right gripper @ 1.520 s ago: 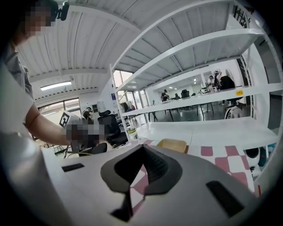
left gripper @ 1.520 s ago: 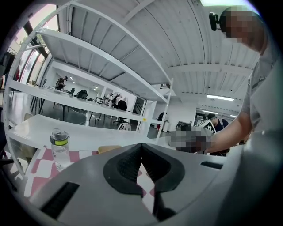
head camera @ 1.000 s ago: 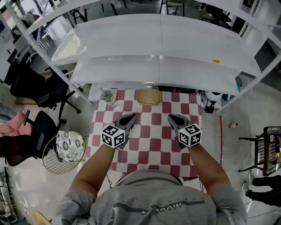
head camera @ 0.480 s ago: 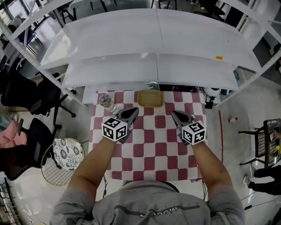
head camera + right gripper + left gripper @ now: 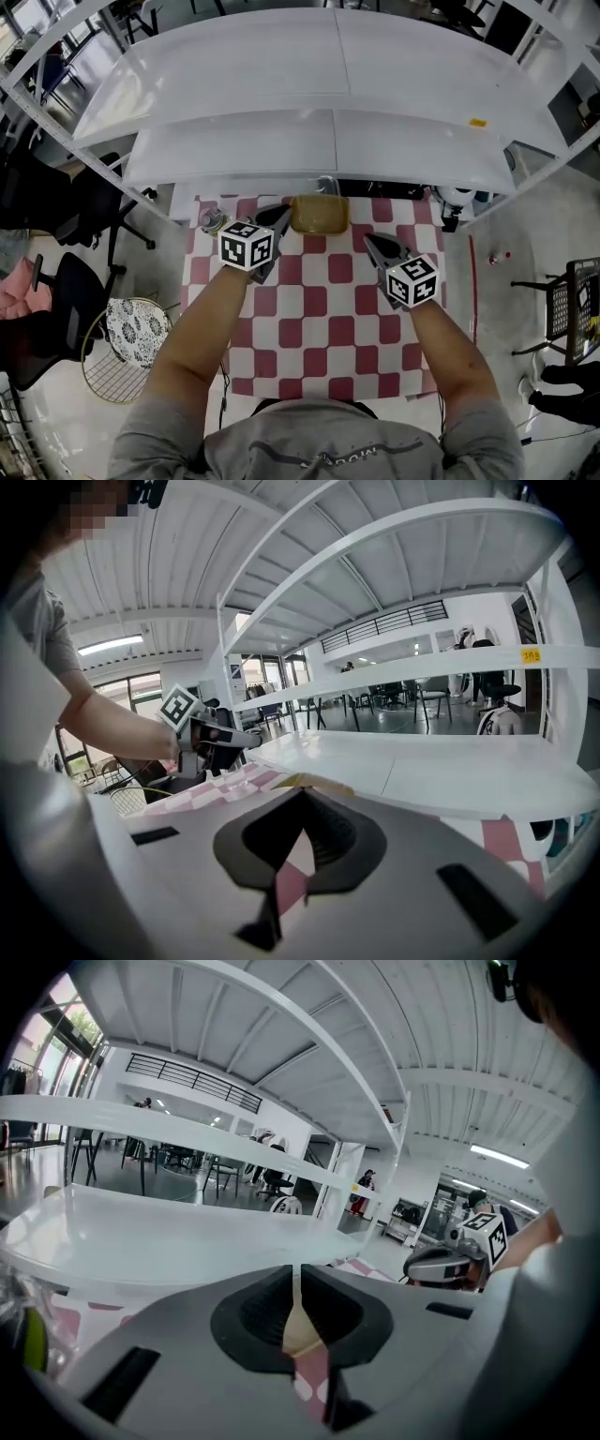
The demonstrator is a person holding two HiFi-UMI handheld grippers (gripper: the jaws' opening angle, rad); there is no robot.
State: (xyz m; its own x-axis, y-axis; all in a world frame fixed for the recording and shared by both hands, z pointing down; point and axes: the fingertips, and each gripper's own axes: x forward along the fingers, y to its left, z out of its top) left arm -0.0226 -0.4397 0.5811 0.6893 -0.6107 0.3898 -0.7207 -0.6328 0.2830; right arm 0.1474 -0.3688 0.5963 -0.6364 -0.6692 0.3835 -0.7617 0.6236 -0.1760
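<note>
- A water bottle (image 5: 212,220) stands at the back left corner of the red-and-white checkered cloth (image 5: 319,314). It is left of both grippers, and neither touches it.
- The left gripper (image 5: 279,216) is over the cloth with its tip just beside the left edge of the amber plastic container (image 5: 320,214). I cannot tell whether they touch. Its fingers are pressed together with only a thin slit between them, and nothing is caught there.
- The container lies flat at the back middle of the cloth, right under the front edge of the white shelf (image 5: 328,150). Judging by this, no grasp has been made and the container has not been lifted.
- The right gripper (image 5: 370,241) is near the container's right front corner but clearly apart from it. Its fingers are also together and empty, so on this side everything is left to do.
</note>
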